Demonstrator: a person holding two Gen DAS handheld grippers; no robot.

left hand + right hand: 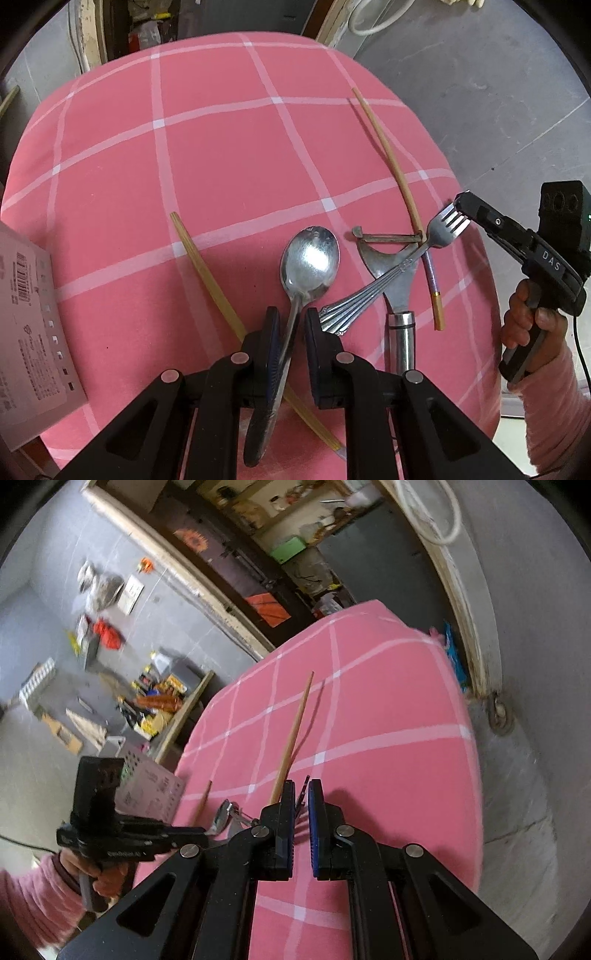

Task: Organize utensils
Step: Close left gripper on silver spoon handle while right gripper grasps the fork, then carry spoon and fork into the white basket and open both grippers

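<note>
My left gripper (pixel 290 321), jaws part-open, straddles the spoon (pixel 308 266) at its neck on the pink cloth (pixel 221 155): rigid, slick steel, best pinched mid-handle. My right gripper (pixel 302 794) pinches the fork (pixel 439 232) by its tines.

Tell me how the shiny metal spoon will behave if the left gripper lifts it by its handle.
The shiny metal spoon looks rigid, so it should not flex. Its polished handle is thin between the left gripper pads, so it may slip or pivot. The broad bowl sits far ahead of the grip, so it will probably droop bowl-first.
</note>
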